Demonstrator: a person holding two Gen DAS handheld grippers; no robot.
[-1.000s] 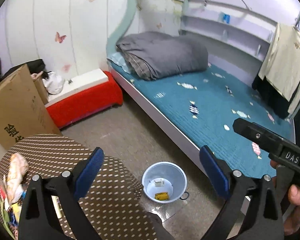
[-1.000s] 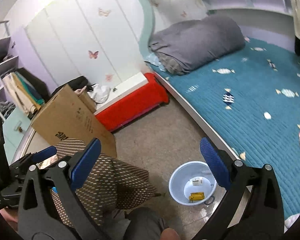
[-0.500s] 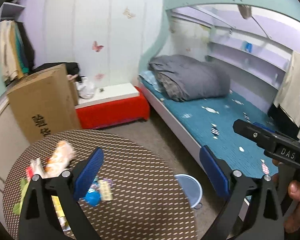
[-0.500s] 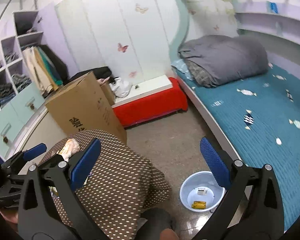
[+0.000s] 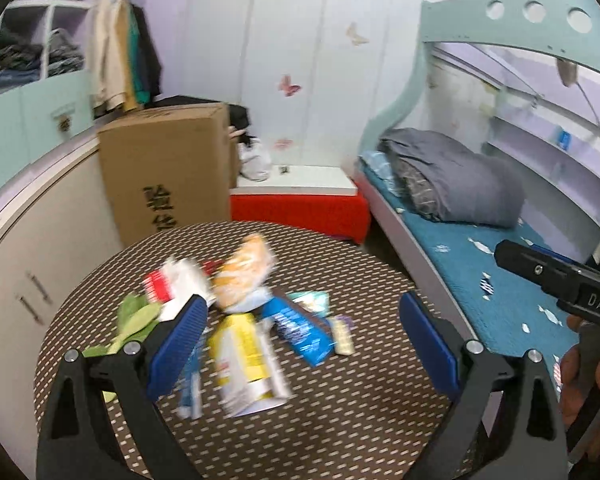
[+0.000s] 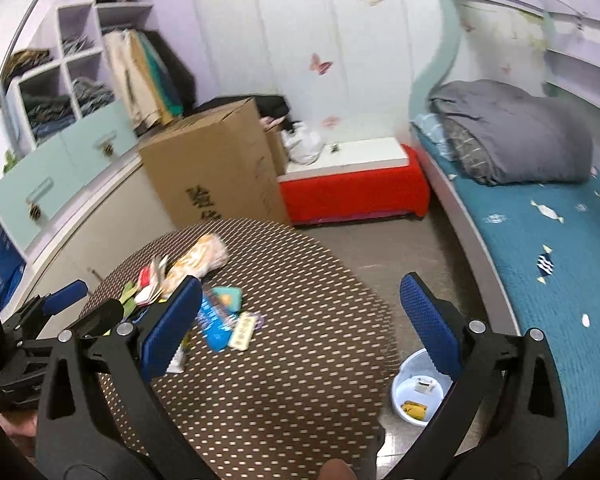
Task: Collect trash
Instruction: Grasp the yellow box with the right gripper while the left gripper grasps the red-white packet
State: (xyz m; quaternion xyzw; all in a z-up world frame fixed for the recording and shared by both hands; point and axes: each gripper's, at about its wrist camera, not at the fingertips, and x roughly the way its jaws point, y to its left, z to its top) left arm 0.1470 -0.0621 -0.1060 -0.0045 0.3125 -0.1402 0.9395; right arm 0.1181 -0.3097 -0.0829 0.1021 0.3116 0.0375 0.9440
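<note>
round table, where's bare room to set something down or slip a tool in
The table's near half and its right side toward the bed are bare. The wrappers crowd the left-centre, up to the cardboard box. Both tools hang open above it.

Wrappers [image 5: 244,332] motion-blurred, print unreadable; bin [image 6: 416,390] partly behind right tool's finger; box lettering cut by table

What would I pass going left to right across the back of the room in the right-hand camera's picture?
Open shelves with folded clothes → hanging clothes → cardboard box → red bench with a white top → rolled grey duvet on the bed.
</note>
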